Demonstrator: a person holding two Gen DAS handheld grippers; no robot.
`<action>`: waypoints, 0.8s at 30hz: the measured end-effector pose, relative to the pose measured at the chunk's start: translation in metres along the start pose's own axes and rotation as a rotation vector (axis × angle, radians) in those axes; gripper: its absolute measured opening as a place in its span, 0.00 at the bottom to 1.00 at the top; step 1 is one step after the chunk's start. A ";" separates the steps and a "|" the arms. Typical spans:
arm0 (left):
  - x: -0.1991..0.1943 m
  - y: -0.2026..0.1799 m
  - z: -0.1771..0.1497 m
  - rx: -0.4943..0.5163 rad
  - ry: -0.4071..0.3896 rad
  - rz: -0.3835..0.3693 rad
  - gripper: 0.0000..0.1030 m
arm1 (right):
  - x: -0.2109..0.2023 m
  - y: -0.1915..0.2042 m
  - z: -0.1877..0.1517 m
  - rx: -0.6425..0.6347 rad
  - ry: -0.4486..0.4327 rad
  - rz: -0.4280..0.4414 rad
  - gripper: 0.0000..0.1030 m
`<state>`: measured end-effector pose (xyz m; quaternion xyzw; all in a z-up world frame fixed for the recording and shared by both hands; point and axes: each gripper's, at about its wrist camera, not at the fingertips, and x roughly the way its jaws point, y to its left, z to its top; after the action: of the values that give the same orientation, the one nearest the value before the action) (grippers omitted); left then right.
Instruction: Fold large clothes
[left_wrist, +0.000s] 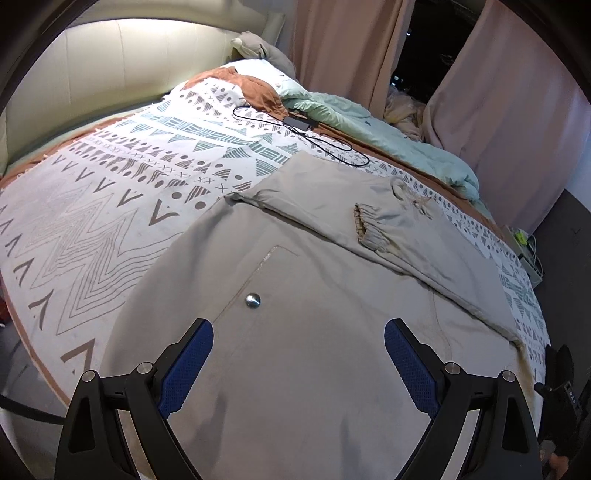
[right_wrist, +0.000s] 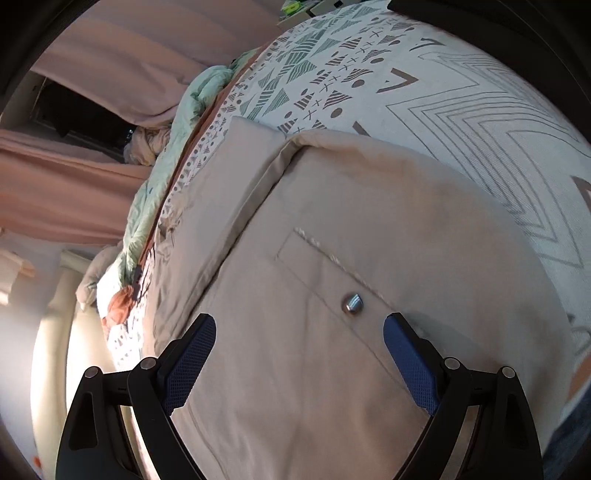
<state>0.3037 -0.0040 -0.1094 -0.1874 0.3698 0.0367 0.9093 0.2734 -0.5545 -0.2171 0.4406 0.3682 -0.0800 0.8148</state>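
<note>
at bottom centre the left gripper (left_wrist: 298, 338) and right gripper (right_wrist: 299, 334) both hung wide, empty, over the beige cotton trousers (left_wrist: 303, 280) (partly folded) mid-frame on the patterned white bedspread (left_wrist: 110, 206); pinching one layer risked undoing the fold.

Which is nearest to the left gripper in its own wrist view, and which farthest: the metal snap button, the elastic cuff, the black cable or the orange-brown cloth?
Left gripper, jaws open over the beige garment:
1. Metal snap button, just ahead, slightly left.
2. Elastic cuff, farther, to the right.
3. Black cable, on the patterned blanket beyond the garment.
4. Orange-brown cloth, farthest, near the headboard.
</note>
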 end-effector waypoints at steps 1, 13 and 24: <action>-0.005 0.004 -0.004 -0.002 -0.004 -0.009 0.92 | -0.005 -0.002 -0.006 -0.009 -0.006 -0.005 0.90; -0.050 0.030 -0.036 -0.026 -0.039 -0.102 0.92 | -0.067 -0.032 -0.064 -0.019 -0.051 0.092 0.90; -0.112 0.075 -0.061 -0.130 -0.128 -0.155 0.92 | -0.115 -0.081 -0.066 -0.020 -0.052 0.143 0.90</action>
<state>0.1666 0.0506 -0.0959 -0.2711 0.2921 0.0023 0.9172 0.1192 -0.5740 -0.2159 0.4554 0.3151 -0.0293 0.8321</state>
